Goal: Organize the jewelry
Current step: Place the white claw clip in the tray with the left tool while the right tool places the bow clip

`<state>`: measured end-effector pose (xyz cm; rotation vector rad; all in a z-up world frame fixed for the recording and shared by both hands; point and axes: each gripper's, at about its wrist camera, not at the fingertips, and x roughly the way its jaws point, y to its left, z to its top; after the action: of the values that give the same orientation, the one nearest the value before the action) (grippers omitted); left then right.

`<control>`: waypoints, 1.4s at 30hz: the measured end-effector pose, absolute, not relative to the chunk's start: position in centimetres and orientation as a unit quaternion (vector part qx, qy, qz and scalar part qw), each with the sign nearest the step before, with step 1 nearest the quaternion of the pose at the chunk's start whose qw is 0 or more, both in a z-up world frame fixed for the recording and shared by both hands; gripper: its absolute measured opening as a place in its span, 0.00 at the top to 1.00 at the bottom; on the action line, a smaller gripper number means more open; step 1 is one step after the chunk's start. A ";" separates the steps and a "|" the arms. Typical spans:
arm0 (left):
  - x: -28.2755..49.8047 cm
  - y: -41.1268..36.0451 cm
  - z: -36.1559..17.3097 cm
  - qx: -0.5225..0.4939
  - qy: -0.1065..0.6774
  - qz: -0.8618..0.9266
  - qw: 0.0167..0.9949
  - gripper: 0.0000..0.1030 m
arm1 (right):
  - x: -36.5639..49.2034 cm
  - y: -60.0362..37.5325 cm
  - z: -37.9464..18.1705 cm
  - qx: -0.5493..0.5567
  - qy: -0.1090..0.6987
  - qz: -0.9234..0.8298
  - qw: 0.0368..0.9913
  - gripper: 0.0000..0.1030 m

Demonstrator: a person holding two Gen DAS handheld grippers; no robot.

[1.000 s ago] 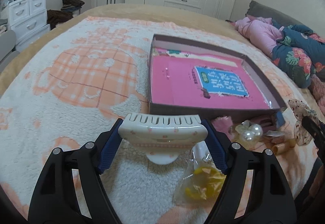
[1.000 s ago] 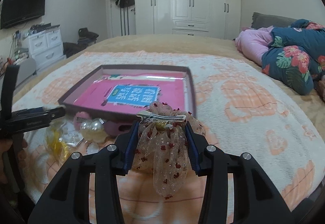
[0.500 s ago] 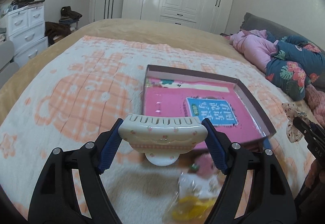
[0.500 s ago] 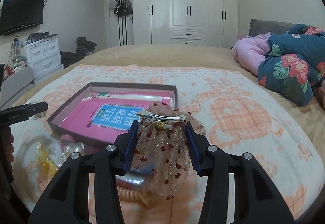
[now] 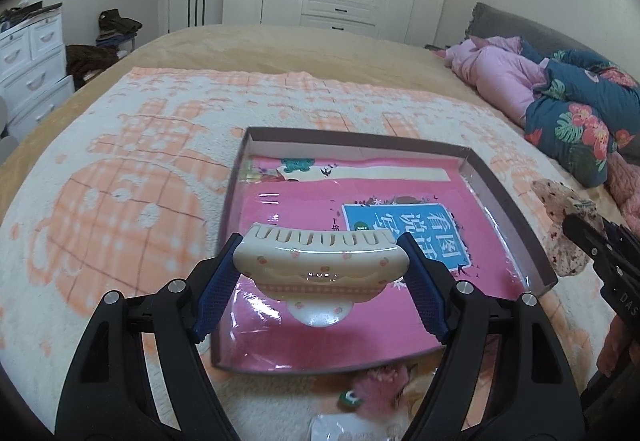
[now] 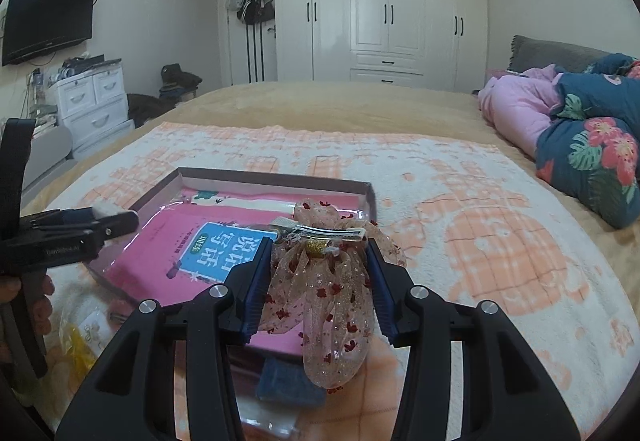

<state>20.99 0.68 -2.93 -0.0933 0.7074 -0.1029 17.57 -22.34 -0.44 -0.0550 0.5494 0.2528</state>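
Observation:
My left gripper [image 5: 320,275] is shut on a cream hair claw clip [image 5: 316,253] with small pink flowers, held crosswise over the near part of a shallow brown box [image 5: 508,201]. The box lies on the blanket with a pink book [image 5: 304,213] inside. My right gripper [image 6: 318,257] is shut on a sheer pink bow hair clip [image 6: 332,305] with red specks and a metal clasp, above the box's near right corner [image 6: 370,197]. Each gripper shows at the edge of the other's view: the right one [image 5: 600,249] and the left one [image 6: 80,229].
Loose pieces lie on the peach-and-white blanket [image 5: 120,201] before the box: a pink fluffy one [image 5: 380,381], a clear bag with yellow bits [image 6: 80,337], a blue pad [image 6: 292,381]. Pink and floral bedding [image 5: 560,101] is heaped at the right. White drawers [image 6: 92,101] stand left.
Both grippers moved forward and a little up with their clips, from above the loose pile to over the box. The pile slid to the bottom of both views.

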 end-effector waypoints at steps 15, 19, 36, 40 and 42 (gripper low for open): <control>21.7 0.6 -4.1 -0.041 0.355 -0.053 0.932 0.28 | 21.1 -19.6 -2.8 -0.043 0.305 0.134 0.942 0.52; 21.4 0.7 -3.8 -0.039 0.348 -0.052 0.935 0.26 | 21.0 -19.6 -2.7 -0.039 0.304 0.136 0.942 0.40; 18.3 1.3 -1.7 -0.063 0.313 -0.052 0.946 0.14 | 16.4 -23.0 0.0 -0.009 0.240 0.104 0.965 0.15; 17.1 1.3 -0.8 -0.068 0.298 -0.056 0.951 0.11 | 14.7 -23.6 0.8 -0.013 0.221 0.100 0.970 0.12; 16.4 1.2 -0.4 -0.066 0.290 -0.057 0.953 0.11 | 13.9 -23.8 1.1 -0.018 0.213 0.098 0.972 0.11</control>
<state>16.42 1.24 -0.39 -0.1351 0.5889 -0.1162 13.94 -23.81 1.09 -0.0371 0.4298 0.1975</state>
